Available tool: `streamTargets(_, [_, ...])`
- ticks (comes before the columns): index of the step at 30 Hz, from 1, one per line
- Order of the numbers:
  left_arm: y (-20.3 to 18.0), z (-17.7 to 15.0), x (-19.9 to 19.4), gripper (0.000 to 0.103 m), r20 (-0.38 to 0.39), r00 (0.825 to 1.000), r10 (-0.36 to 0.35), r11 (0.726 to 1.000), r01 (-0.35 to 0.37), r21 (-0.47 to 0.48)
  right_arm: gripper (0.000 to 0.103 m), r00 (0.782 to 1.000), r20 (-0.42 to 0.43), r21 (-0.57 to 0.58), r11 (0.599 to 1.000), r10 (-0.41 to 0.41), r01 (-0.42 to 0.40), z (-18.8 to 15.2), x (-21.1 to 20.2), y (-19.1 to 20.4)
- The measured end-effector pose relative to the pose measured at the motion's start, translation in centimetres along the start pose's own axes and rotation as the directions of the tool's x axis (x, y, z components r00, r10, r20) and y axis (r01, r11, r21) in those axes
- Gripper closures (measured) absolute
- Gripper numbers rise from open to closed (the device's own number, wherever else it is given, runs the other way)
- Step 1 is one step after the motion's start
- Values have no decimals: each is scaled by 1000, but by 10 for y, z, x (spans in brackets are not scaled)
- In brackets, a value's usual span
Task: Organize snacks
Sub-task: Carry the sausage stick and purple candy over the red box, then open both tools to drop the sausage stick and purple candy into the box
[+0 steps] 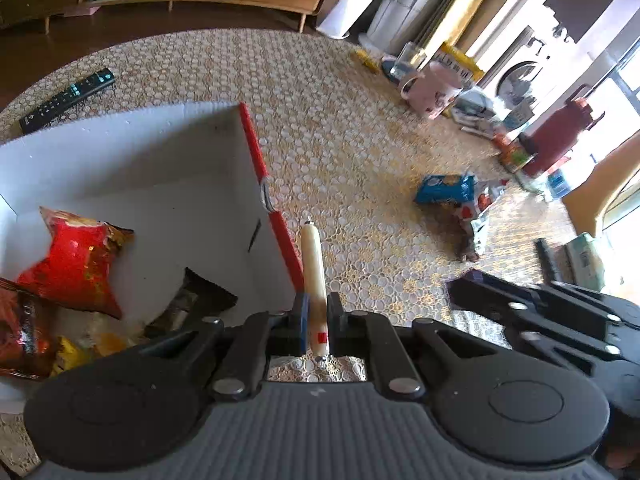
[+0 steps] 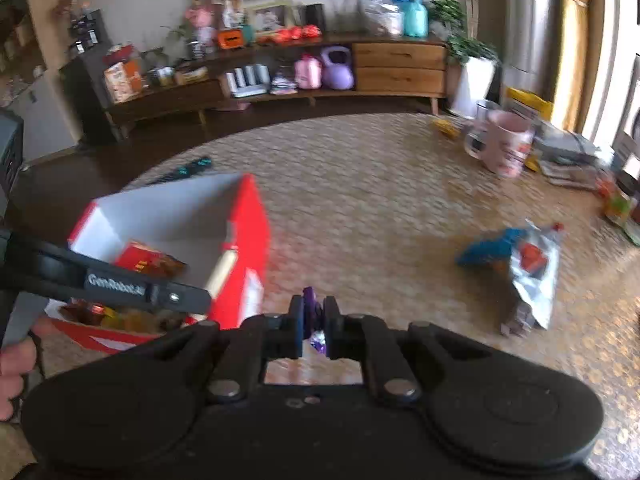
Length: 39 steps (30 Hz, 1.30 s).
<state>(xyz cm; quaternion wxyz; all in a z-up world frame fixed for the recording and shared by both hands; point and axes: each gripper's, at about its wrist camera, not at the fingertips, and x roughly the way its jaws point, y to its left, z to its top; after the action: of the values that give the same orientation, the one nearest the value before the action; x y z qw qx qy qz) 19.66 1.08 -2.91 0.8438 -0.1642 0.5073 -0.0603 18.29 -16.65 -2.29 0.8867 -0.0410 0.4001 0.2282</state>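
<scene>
Beside the red box [image 1: 276,220] on the tabletop [image 1: 340,140], the left claw [image 1: 316,320] grips a pale sausage stick [image 1: 313,264]. Inside the box lie a red snack bag [image 1: 76,260] and other packets. The right claw [image 2: 312,320] pinches a small purple candy [image 2: 310,306]; a blue packet [image 2: 492,246] and a silver one [image 2: 536,276] lie well apart from the box.

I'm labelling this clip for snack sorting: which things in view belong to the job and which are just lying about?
Job:
- red box, snack bags inside
- sausage stick in left gripper
- purple-wrapped snack in right gripper
- blue packet
- silver packet

Lying about:
- remote
- pink mug
- red bottle
</scene>
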Motion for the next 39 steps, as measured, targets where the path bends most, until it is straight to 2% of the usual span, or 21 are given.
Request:
streamTargets(8, [40, 6, -37, 94, 55, 997, 54, 998, -55, 8, 95, 998, -1, -67, 996, 63, -63, 18, 18, 61])
streamTargets(15, [80, 11, -52, 94, 79, 990, 114, 993, -115, 2, 95, 995, -32, -115, 989, 94, -97, 26, 45, 102])
streamTargets(24, [126, 9, -41, 94, 38, 986, 163, 986, -161, -50, 94, 991, -110, -122, 989, 76, -89, 21, 89, 129])
streamTargets(30, [133, 0, -30, 94, 14, 984, 175, 984, -175, -24, 86, 987, -142, -105, 990, 74, -89, 14, 102, 131])
streamTargets(37, [124, -6, -30, 94, 43, 981, 192, 980, -193, 41, 80, 987, -138, -79, 993, 80, -91, 12, 96, 129])
streamTargets(39, [120, -8, -31, 94, 50, 979, 199, 977, -202, 62, 74, 988, -133, -76, 993, 81, -91, 12, 93, 129])
